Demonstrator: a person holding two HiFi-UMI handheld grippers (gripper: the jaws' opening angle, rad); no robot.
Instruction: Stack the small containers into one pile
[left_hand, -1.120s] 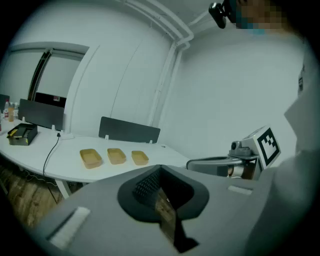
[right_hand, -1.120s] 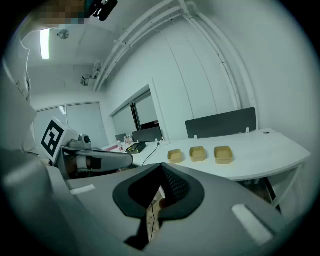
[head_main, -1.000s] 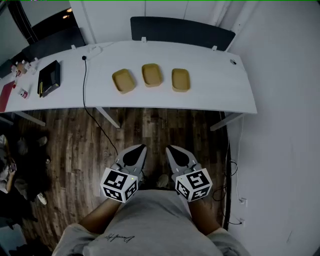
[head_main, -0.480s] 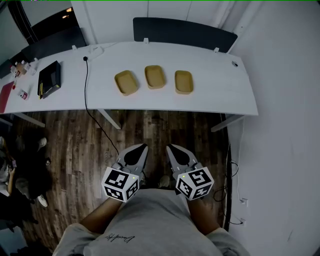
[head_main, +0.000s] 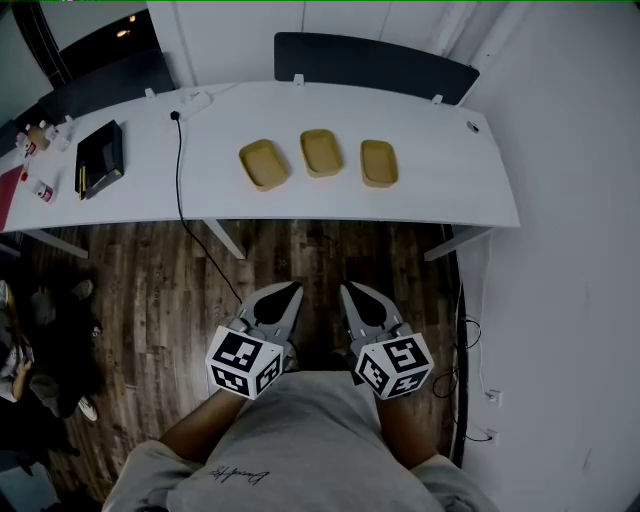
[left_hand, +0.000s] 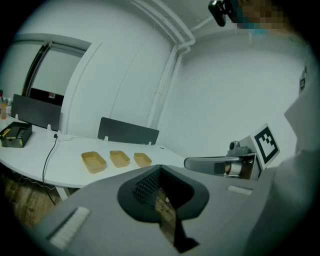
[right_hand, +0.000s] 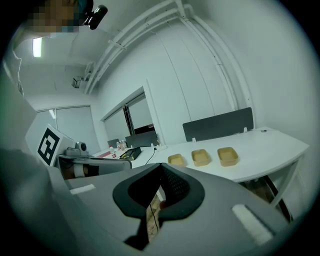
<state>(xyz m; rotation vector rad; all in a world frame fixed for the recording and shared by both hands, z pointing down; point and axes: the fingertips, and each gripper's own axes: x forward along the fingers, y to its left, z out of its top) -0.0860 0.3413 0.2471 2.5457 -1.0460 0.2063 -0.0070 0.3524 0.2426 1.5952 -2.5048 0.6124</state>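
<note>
While three containers (head_main: 264, 164) (head_main: 320, 152) (head_main: 379, 162) line the table (head_main: 440, 190), both claws (head_main: 289, 292) (head_main: 351, 292) are pressed together, empty.

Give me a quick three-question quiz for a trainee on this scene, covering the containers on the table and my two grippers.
1. How many containers sit on the table?
2. True or false: one of them is already stacked inside another.
3. Pick one. The left gripper and right gripper are: A) shut and empty, short of the table; B) each shut on a container; C) resting open on the table.

Key: 1. Three, in a row and apart. 2. False. 3. A.
</note>
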